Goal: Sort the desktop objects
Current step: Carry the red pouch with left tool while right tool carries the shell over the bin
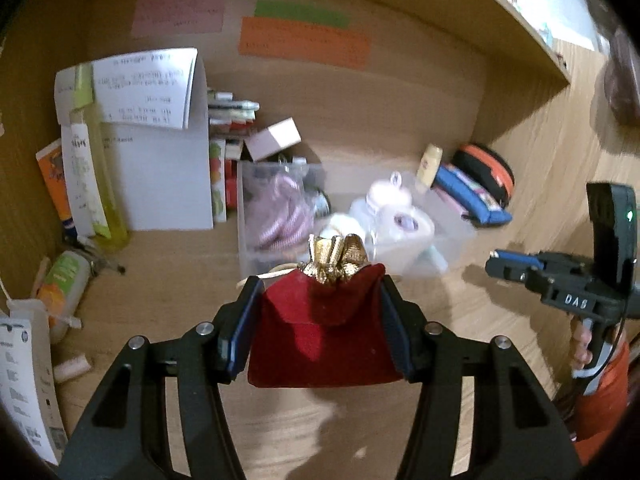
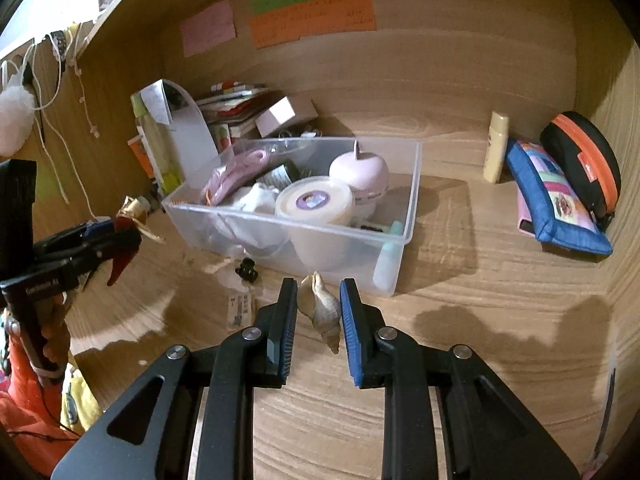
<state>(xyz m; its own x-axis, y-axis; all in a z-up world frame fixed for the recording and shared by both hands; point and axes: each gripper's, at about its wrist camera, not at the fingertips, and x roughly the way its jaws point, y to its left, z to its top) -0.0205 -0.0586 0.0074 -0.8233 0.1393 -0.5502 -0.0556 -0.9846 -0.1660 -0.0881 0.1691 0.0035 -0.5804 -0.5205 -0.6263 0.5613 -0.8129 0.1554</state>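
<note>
A red velvet drawstring pouch with a gold ruffled top [image 1: 324, 328] is pinched by the left gripper [image 1: 320, 320] and a cream spiral seashell [image 2: 320, 308] by the right gripper [image 2: 319, 316], both held before a clear plastic bin [image 2: 412, 184] on the wooden desk [image 2: 460, 300]

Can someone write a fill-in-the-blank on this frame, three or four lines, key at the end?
1. The left hand-held gripper is shut on a ____ velvet pouch with a gold top.
2. The right hand-held gripper holds a spiral ____ between its pads.
3. The round white tub with a purple label sits inside the clear plastic ____.
4. The blue pencil case leans against a black case with an ____ zipper band.

Missing words: red; seashell; bin; orange
</note>
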